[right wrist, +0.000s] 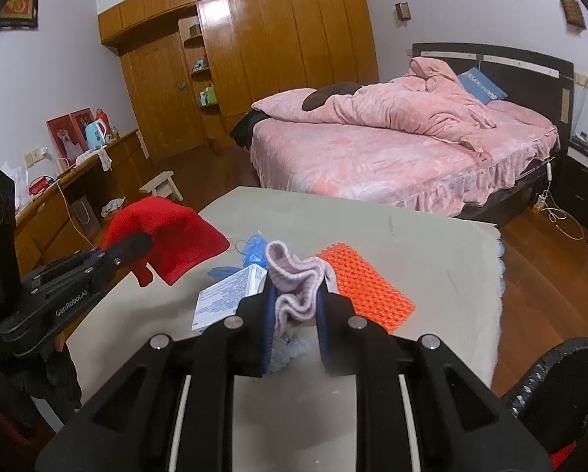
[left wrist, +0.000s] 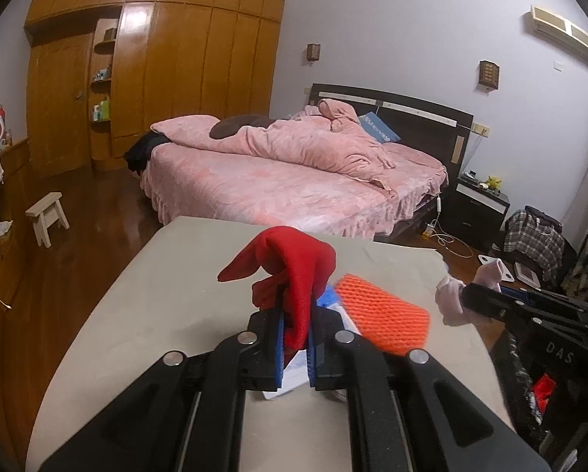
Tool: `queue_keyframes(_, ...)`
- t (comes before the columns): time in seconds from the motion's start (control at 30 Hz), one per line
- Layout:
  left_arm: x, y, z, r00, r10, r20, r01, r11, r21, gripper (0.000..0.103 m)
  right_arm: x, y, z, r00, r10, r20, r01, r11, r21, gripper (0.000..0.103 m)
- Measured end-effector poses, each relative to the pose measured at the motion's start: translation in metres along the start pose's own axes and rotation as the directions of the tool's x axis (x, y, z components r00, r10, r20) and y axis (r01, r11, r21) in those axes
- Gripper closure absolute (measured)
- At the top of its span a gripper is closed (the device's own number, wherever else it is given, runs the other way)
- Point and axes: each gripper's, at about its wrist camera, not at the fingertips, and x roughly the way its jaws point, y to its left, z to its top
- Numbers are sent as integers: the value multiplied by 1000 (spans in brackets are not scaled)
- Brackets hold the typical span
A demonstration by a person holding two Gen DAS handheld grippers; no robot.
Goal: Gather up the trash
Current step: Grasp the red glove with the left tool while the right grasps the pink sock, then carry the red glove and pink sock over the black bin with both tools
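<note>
Red cloth (left wrist: 294, 271) fills my left gripper (left wrist: 296, 338): the blue-padded fingers (left wrist: 279, 348) are nearly closed, pinching its folds above the near part of the beige surface (left wrist: 168, 295). My right gripper (right wrist: 296, 314) has its fingers (right wrist: 268, 314) clamped on a bunched pale pink sock (right wrist: 300, 289), also lifted clear. Below and ahead lie an orange mesh mat (right wrist: 366, 285), a printed white packet (right wrist: 225, 295) and a crumpled blue plastic bag (right wrist: 254, 249), all near the middle of the surface. A black-lined bin (right wrist: 561, 389) sits off its near right corner.
</note>
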Motion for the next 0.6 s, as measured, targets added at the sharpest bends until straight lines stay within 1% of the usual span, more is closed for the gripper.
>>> queue_keyframes(0.23,-13,-30,-2,999,-50,-1,50,998,25,94,-28,-4,-4,1000,-17,25,17,1000,4,86)
queue_keyframes(0.6,-28,-80,-9,991,-134,2,133,989,60,94,-77,-27,-19,996,-68,52,67,997,33,86)
